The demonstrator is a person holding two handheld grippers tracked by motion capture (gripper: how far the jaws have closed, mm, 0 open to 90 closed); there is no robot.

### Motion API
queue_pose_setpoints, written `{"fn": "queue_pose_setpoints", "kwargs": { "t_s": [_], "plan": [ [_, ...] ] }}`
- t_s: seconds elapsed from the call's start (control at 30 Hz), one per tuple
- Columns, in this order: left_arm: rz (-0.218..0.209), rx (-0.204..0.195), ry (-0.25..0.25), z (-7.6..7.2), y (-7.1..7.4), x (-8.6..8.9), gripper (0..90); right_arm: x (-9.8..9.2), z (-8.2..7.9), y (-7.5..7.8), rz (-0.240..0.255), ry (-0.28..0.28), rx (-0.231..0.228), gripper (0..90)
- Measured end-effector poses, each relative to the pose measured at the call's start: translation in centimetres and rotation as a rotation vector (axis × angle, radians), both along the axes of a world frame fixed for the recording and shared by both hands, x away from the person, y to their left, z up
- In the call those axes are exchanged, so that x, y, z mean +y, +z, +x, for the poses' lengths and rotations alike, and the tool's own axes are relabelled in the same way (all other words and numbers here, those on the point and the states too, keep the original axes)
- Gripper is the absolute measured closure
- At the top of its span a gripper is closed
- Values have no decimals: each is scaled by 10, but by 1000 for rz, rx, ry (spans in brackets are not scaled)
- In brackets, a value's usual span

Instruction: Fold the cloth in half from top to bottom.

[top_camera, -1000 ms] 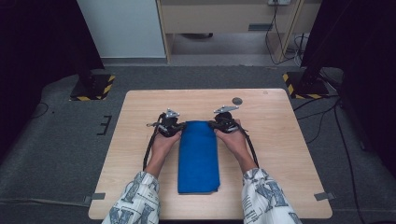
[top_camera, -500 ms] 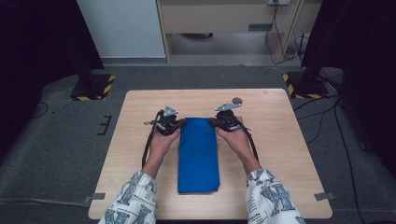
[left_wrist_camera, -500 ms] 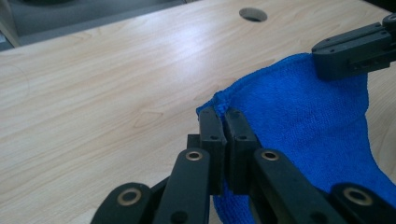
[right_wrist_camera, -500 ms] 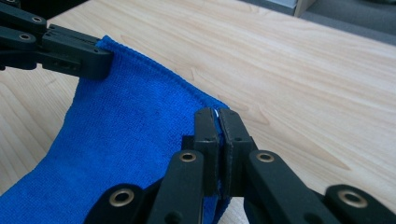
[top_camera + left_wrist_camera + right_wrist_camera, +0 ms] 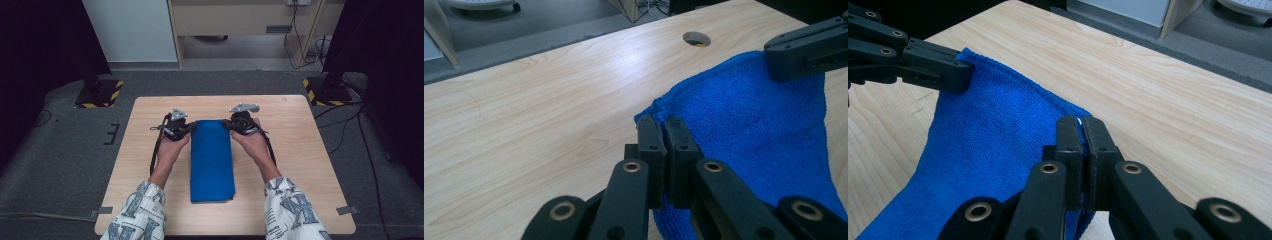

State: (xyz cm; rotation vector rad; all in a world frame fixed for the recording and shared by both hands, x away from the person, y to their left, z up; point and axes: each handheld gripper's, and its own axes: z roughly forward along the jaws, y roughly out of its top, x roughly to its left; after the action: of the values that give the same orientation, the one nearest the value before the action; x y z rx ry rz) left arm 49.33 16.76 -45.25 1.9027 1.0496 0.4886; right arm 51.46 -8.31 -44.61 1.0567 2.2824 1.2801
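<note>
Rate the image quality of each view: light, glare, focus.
High view: soft and slightly blurred, table evenly lit, surroundings falling to near black at both sides. Left gripper view: pale glare on the wood beyond the blue towel, whose weave is crisp; jaws at the bottom sharp too. Right gripper view: even light, towel texture clear, floor at the top a little soft.

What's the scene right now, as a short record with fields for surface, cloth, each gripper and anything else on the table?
surface: wooden table
cloth: blue towel, folded into a long strip, far end lifted
left gripper: jaws shut on the towel's far left corner
right gripper: jaws shut on the towel's far right corner
other: round hole in the tabletop beyond the towel
</note>
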Motion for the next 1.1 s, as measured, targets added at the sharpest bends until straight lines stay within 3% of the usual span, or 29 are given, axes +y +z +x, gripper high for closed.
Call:
{"fn": "queue_pose_setpoints", "kwargs": {
  "t_s": [0.6,0.73,0.9,1.1],
  "plan": [
    [-3,-23,7,6,15,1,875,1,6,17,5,-1,-25,872],
    [-23,-39,7,7,23,-1,875,-1,7,22,10,-11,-30,872],
    [-1,-55,3,10,30,-5,875,-2,11,30,13,-15,-41,871],
    [4,-52,1,13,30,-6,876,-4,14,29,25,-13,-39,872]
  ]
}}
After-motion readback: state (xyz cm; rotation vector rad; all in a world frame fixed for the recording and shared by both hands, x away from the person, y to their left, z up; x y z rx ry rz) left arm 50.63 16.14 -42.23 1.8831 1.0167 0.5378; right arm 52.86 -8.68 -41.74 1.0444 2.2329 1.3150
